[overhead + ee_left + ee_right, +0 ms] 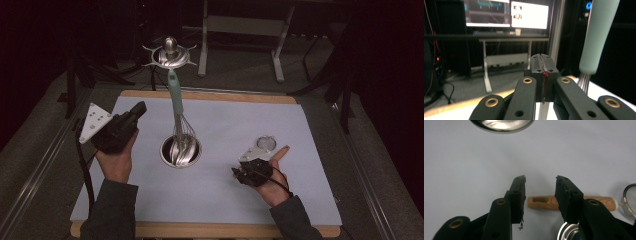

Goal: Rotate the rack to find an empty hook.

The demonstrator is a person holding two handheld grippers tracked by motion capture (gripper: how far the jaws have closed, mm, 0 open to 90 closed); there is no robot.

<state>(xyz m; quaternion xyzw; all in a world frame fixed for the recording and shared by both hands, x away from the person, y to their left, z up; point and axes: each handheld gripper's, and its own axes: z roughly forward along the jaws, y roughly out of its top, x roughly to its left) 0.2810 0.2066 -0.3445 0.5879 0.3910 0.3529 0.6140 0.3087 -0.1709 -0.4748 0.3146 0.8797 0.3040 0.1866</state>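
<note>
The left gripper [134, 111] is raised left of the round steel cup [181, 150], fingers pressed together on nothing. A whisk with a pale green handle [175, 95] stands in that cup mid-counter. The right gripper [540, 185], fingers apart, hovers over the wooden handle [544, 202] of what looks like a small mesh strainer [266, 144], lying at the right of the light blue counter [240, 120].
</note>
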